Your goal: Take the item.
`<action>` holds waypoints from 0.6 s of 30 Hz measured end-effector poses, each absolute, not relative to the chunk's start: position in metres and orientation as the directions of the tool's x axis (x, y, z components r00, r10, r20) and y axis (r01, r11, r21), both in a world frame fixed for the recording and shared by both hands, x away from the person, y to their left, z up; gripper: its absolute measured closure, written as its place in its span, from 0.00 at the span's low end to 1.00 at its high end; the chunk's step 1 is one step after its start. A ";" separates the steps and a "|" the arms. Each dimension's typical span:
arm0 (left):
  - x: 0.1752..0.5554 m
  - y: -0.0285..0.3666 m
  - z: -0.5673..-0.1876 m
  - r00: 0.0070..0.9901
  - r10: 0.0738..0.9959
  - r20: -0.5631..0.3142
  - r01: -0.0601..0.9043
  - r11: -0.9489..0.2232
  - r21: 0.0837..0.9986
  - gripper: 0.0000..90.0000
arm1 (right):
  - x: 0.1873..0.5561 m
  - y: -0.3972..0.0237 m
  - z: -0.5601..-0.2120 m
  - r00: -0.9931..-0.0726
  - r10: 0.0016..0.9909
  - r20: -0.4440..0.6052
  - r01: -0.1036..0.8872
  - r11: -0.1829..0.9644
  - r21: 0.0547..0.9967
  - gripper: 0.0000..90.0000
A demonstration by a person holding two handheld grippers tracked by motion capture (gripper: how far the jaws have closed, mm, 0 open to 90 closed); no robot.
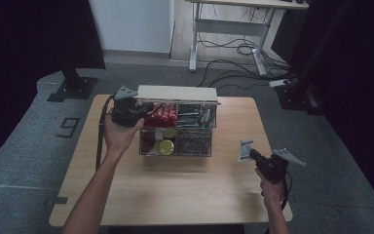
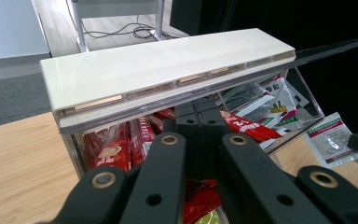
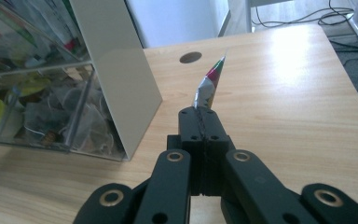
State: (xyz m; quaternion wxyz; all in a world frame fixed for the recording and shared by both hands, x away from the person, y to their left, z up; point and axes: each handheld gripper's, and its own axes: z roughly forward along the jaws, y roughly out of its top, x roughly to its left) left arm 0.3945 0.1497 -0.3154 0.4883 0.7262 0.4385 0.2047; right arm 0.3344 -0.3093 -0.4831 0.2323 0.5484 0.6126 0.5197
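A: What sits left of the clear acrylic compartment box with the cream lid?

B: The left gripper, at the box's back left corner. Its jaws are pressed together just under the raised lid's edge, over the red sachets; I cannot tell whether they pinch anything.

A: And inside the box?

B: Several red sachets at the left, two yellow-green round items in the middle, grey and white packets to the right. Exact counts are unclear.

A: To the right of the box?

B: The right gripper, well clear of the box, jaws clamped on one small white sachet with green and red print, held off the light wooden table. Nothing stands between it and the box.
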 end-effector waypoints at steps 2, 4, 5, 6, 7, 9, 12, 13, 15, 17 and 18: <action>0.395 0.150 -0.316 0.531 0.837 -0.131 0.437 -0.139 0.889 1.00 | 0.335 -0.309 -0.487 -0.286 0.914 0.287 0.439 -0.142 0.887 0.99; 0.395 0.149 -0.316 0.532 0.837 -0.131 0.438 -0.139 0.888 1.00 | 0.336 -0.310 -0.491 -0.281 0.915 0.290 0.447 -0.143 0.883 0.99; 0.395 0.149 -0.316 0.532 0.837 -0.131 0.438 -0.139 0.888 1.00 | 0.336 -0.310 -0.493 -0.279 0.915 0.292 0.450 -0.144 0.881 0.99; 0.395 0.149 -0.316 0.532 0.837 -0.131 0.438 -0.139 0.888 1.00 | 0.337 -0.310 -0.494 -0.277 0.916 0.291 0.453 -0.143 0.880 0.99; 0.395 0.149 -0.316 0.532 0.836 -0.131 0.438 -0.139 0.888 1.00 | 0.337 -0.310 -0.496 -0.273 0.916 0.292 0.458 -0.143 0.877 0.99; 0.395 0.149 -0.316 0.532 0.836 -0.132 0.438 -0.139 0.888 1.00 | 0.338 -0.310 -0.500 -0.271 0.918 0.291 0.464 -0.140 0.875 0.99; 0.395 0.149 -0.316 0.533 0.836 -0.132 0.438 -0.139 0.888 1.00 | 0.339 -0.310 -0.504 -0.265 0.919 0.290 0.473 -0.138 0.870 0.99; 0.395 0.149 -0.316 0.533 0.836 -0.132 0.438 -0.139 0.888 1.00 | 0.340 -0.310 -0.506 -0.263 0.920 0.291 0.479 -0.138 0.867 0.99; 0.395 0.149 -0.316 0.533 0.836 -0.132 0.438 -0.139 0.888 1.00 | 0.340 -0.310 -0.509 -0.261 0.920 0.291 0.486 -0.135 0.864 0.99; 0.395 0.150 -0.316 0.533 0.836 -0.132 0.438 -0.139 0.888 1.00 | 0.341 -0.310 -0.513 -0.257 0.922 0.290 0.492 -0.133 0.860 0.99; 0.395 0.150 -0.316 0.533 0.836 -0.132 0.439 -0.139 0.888 1.00 | 0.341 -0.309 -0.515 -0.256 0.923 0.289 0.498 -0.131 0.858 0.99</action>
